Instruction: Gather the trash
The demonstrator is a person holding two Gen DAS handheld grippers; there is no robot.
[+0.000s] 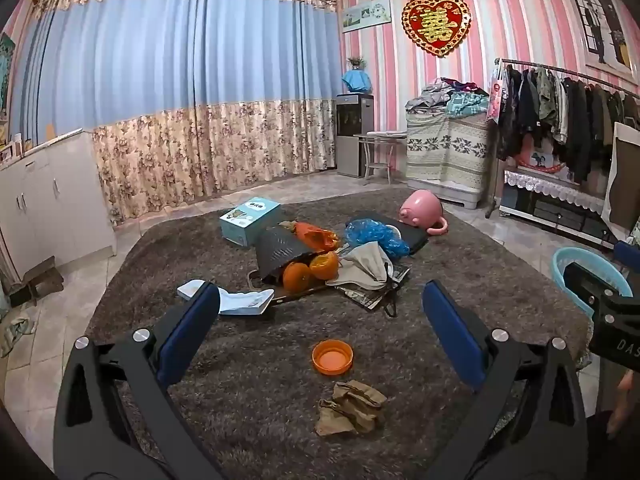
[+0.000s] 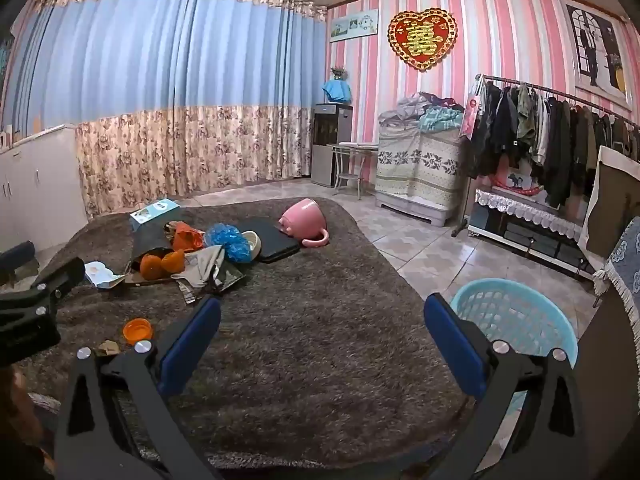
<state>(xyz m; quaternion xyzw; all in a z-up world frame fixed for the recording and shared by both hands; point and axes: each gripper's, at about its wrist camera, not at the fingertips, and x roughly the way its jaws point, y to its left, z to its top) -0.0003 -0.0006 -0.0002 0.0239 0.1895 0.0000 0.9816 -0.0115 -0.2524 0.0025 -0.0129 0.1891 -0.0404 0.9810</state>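
Jaws of my left gripper stand wide and empty above the grey rug, aimed forward and down; between them lie an orange lid and, nearer, crumpled brown paper, apart from each other. Jaws of my right gripper also stand wide, holding nothing, over bare rug. Further off sits mixed litter: oranges, a blue plastic bag, a light blue box. Beside the right finger stands a light blue basket; its contents cannot be made out.
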